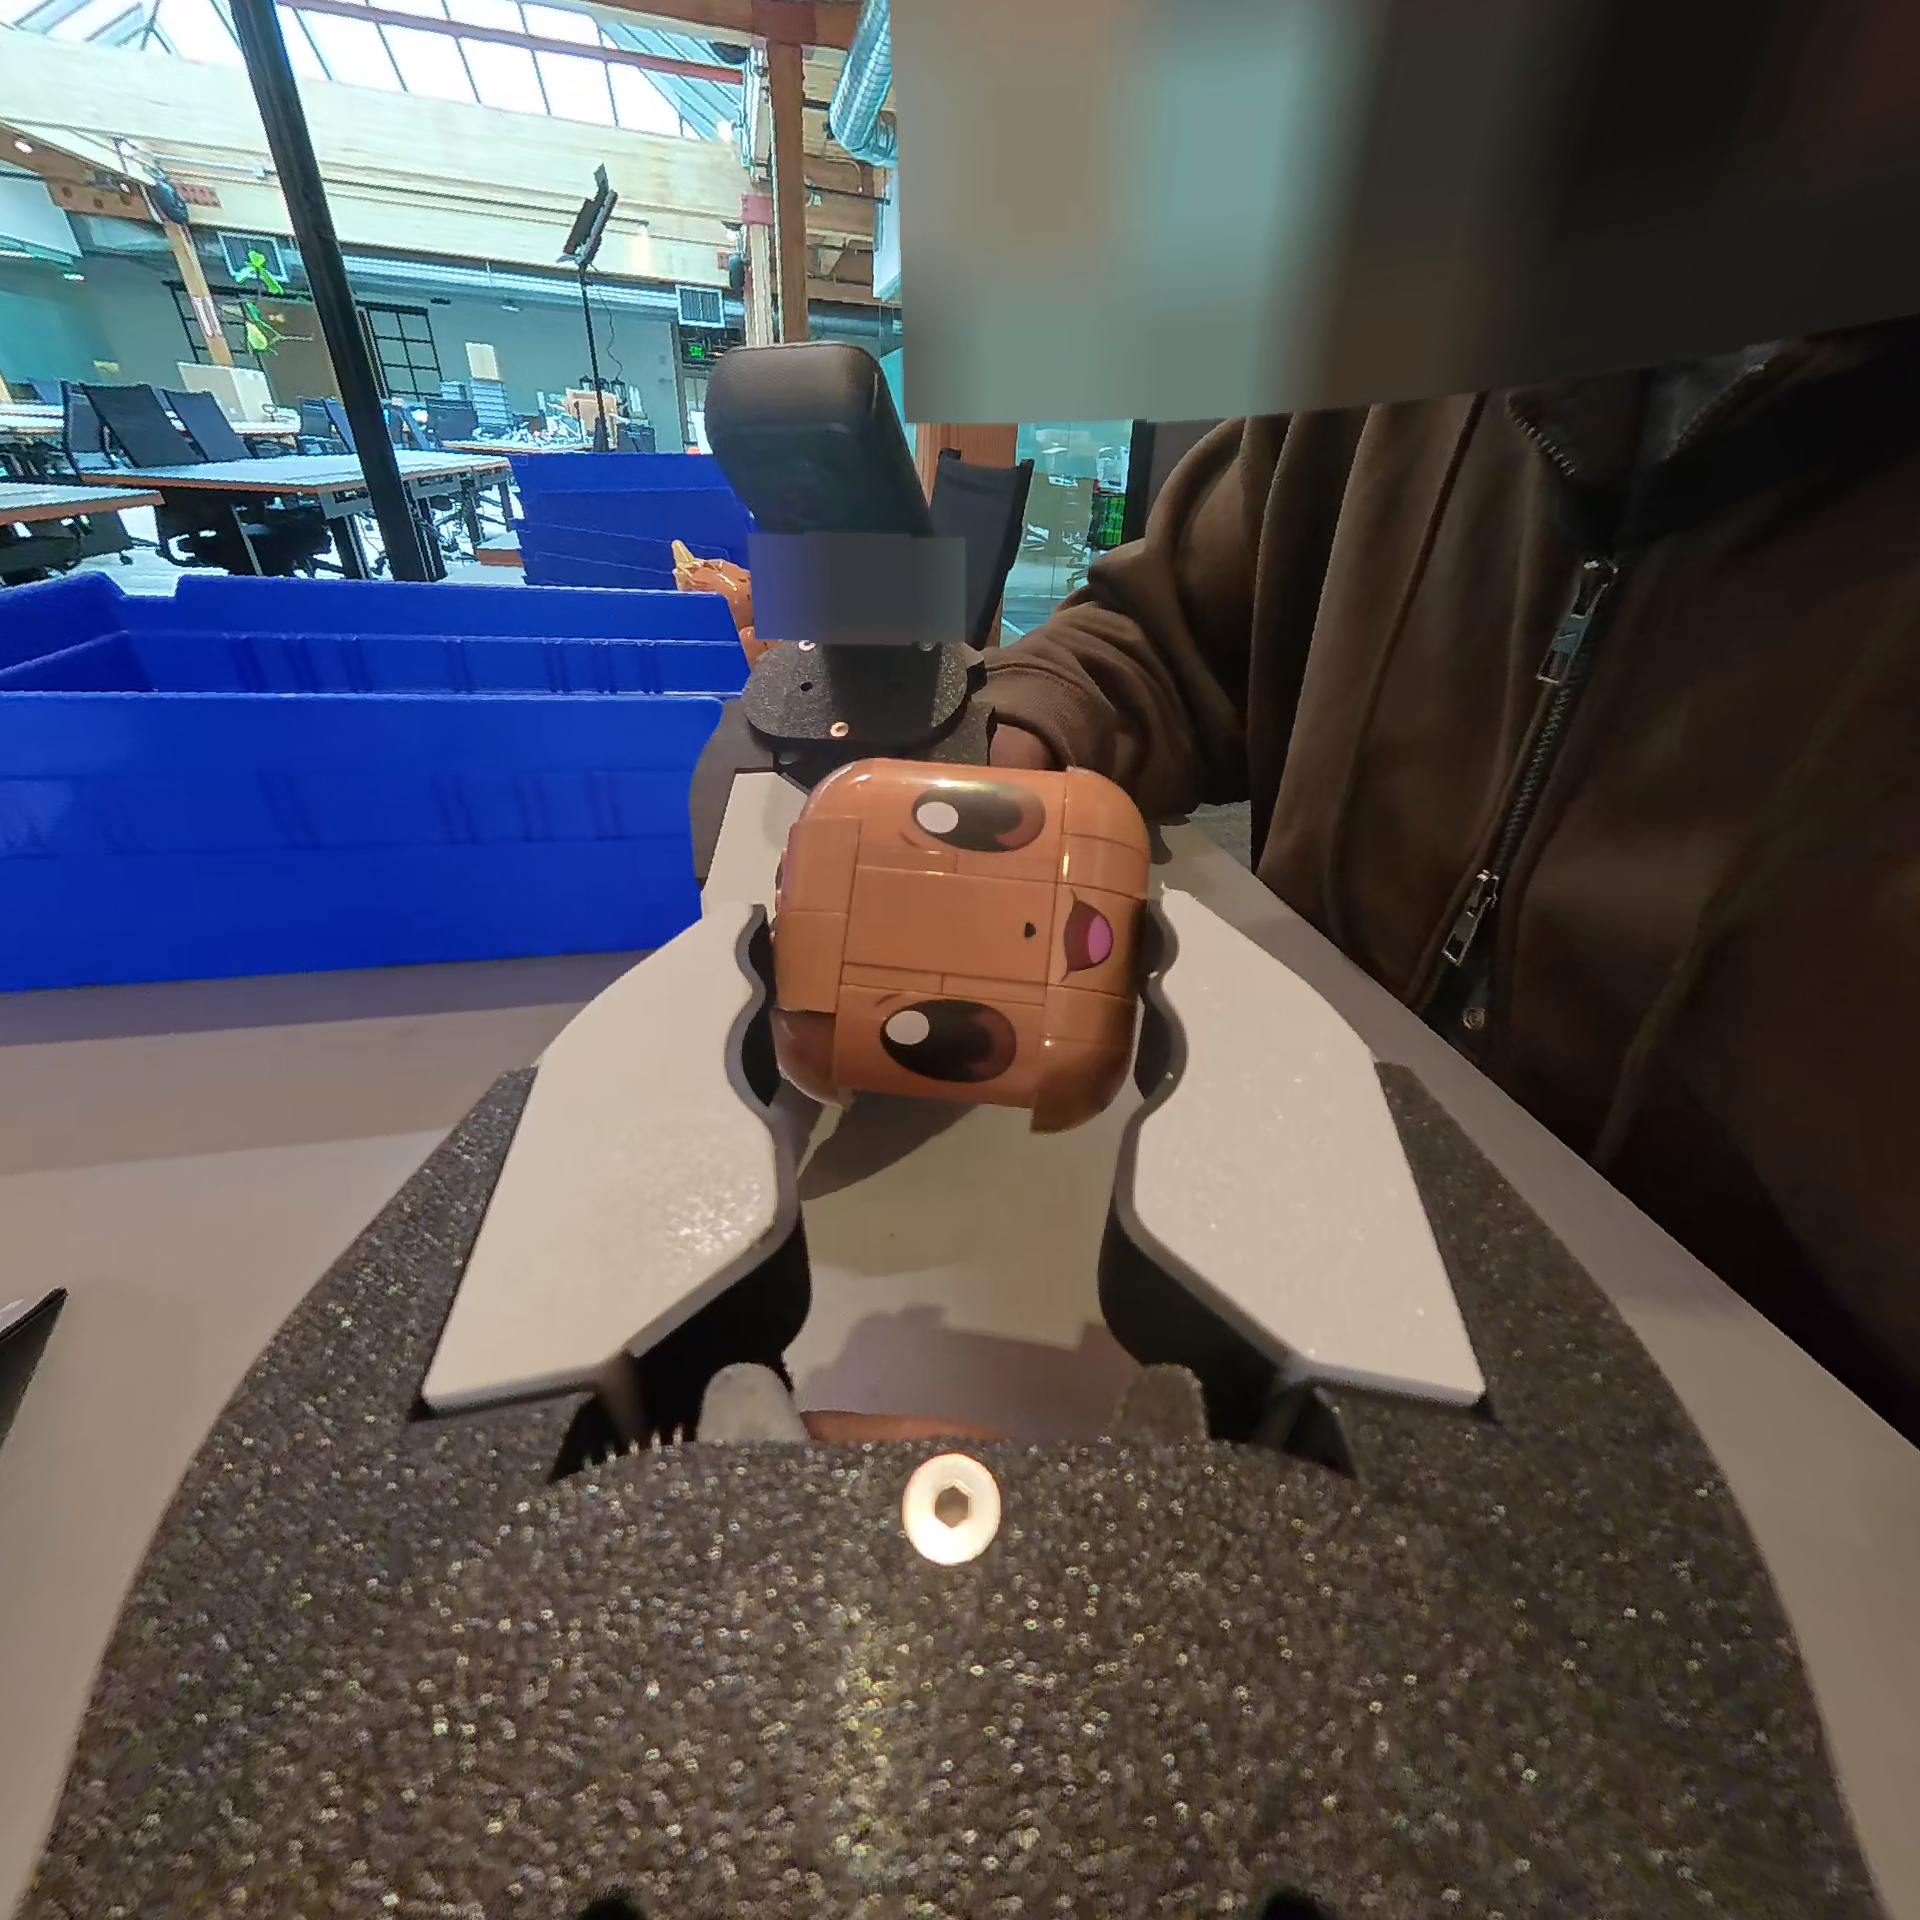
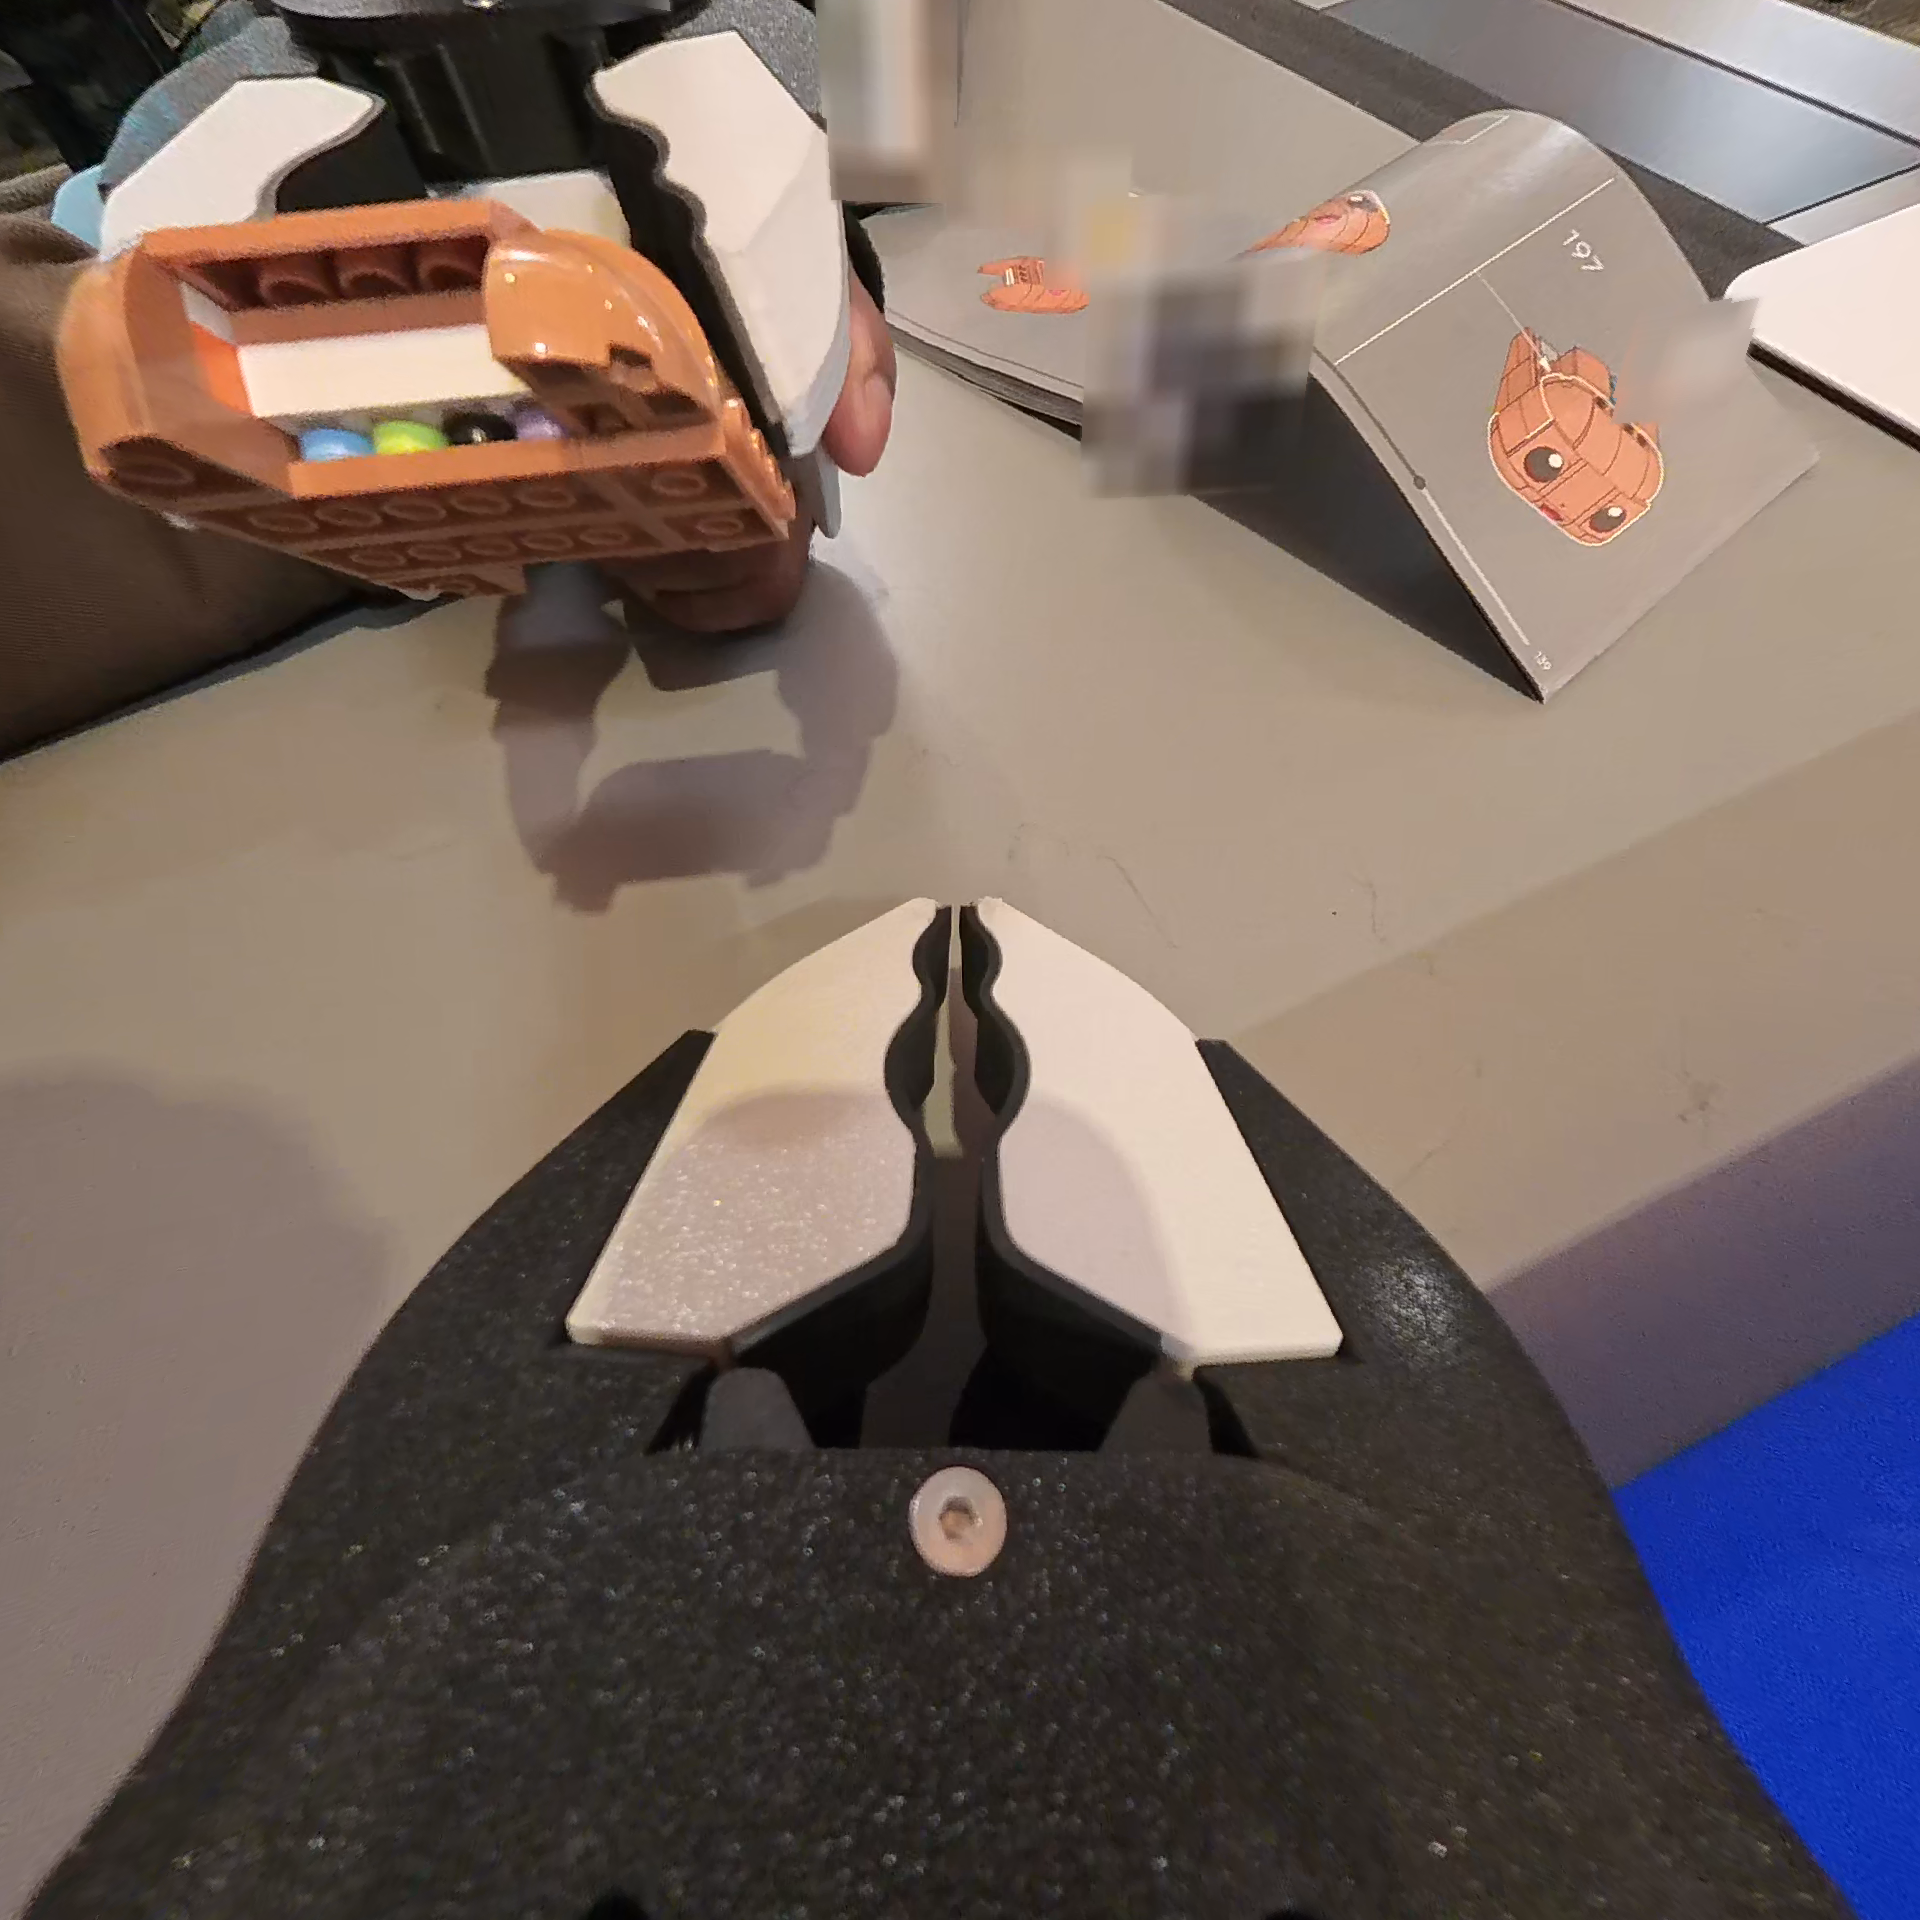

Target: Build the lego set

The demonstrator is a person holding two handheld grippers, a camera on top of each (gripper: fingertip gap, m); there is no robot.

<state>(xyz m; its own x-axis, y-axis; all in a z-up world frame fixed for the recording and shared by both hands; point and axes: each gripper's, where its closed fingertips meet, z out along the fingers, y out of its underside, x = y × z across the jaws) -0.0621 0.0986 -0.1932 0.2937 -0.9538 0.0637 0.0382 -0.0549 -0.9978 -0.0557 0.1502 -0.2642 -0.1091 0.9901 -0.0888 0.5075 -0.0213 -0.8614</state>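
Grey tabletop [image 2: 1039, 727] in an open workshop, blue bins [image 1: 343, 831] beyond the left fingers, open instruction booklet [image 2: 1507, 416] ahead and to the right of the right fingers. Item one: left gripper [image 1: 961, 987], both fingers clamped on the lego head [image 1: 966, 945], a brown cube with printed eyes and mouth. Head sits at the fingertips, lifted off the table, face turned toward the left camera and rolled a quarter turn, so the eyes stack one above the other. Item two: right gripper [image 2: 958, 914], fingers pressed together, nothing between them, tips low over bare table. Seen from the right camera, the head [image 2: 416, 395] lies ahead and to the left of the right fingertips, well apart, its open underside turned toward them: a recess with white plate and coloured studs, rows of stud sockets below. Judgement: the next piece must enter that open side, so the right gripper is the free one to fetch and press. No loose brick shows near its fingers; source cannot be told.
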